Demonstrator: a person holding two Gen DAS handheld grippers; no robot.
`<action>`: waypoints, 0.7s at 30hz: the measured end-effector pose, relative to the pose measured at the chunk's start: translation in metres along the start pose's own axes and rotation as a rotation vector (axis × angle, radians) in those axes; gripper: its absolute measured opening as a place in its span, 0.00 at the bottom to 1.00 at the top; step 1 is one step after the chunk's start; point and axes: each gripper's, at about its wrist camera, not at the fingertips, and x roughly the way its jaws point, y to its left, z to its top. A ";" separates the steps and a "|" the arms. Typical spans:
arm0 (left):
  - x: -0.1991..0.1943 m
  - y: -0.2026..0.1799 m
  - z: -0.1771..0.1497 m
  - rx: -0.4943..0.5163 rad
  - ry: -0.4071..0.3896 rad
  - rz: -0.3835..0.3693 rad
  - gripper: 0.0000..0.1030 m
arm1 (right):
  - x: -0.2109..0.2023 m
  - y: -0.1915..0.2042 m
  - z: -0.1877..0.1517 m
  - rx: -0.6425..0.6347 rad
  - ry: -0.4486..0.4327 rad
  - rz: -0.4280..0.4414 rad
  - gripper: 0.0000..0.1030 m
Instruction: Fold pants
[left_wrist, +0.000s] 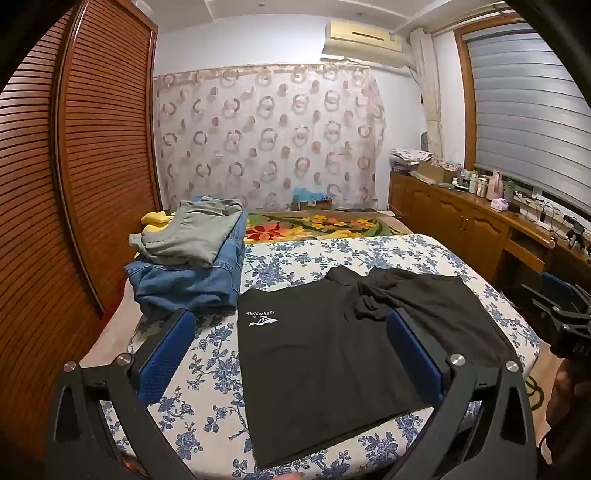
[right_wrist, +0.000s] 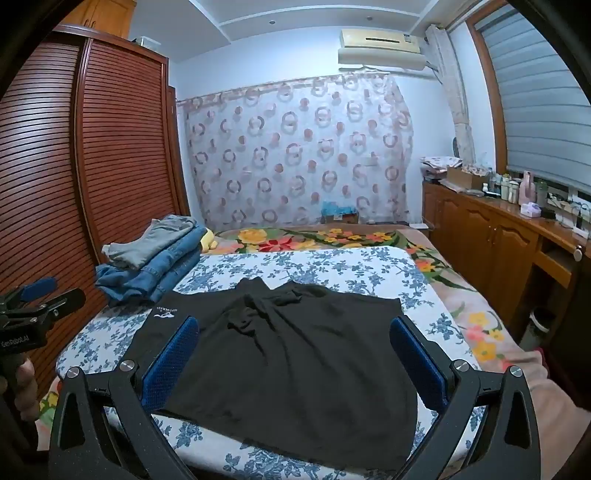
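Here the black pants are lying spread flat on the bed, legs running away from both grippers. The left gripper and right gripper are hovering side by side over the near edge, jaws gaping wide, gripping nothing.

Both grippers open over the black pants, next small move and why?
Probably lower both toward the near edge of the black fabric pants to pinch it. The left gripper and right gripper hover wide open, holding nothing, and the pants lie spread flat on the blue-flowered white sheet, rumpled mid-cloth, unfolded.
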 end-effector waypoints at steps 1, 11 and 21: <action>0.000 0.000 0.000 -0.002 0.002 -0.002 1.00 | 0.000 0.000 0.000 -0.003 0.000 -0.002 1.00; 0.002 -0.002 -0.001 -0.008 0.010 -0.005 1.00 | 0.001 0.003 -0.003 -0.003 -0.004 -0.001 1.00; 0.002 0.001 -0.002 -0.010 0.011 -0.009 1.00 | 0.002 0.003 -0.002 -0.005 -0.001 0.004 1.00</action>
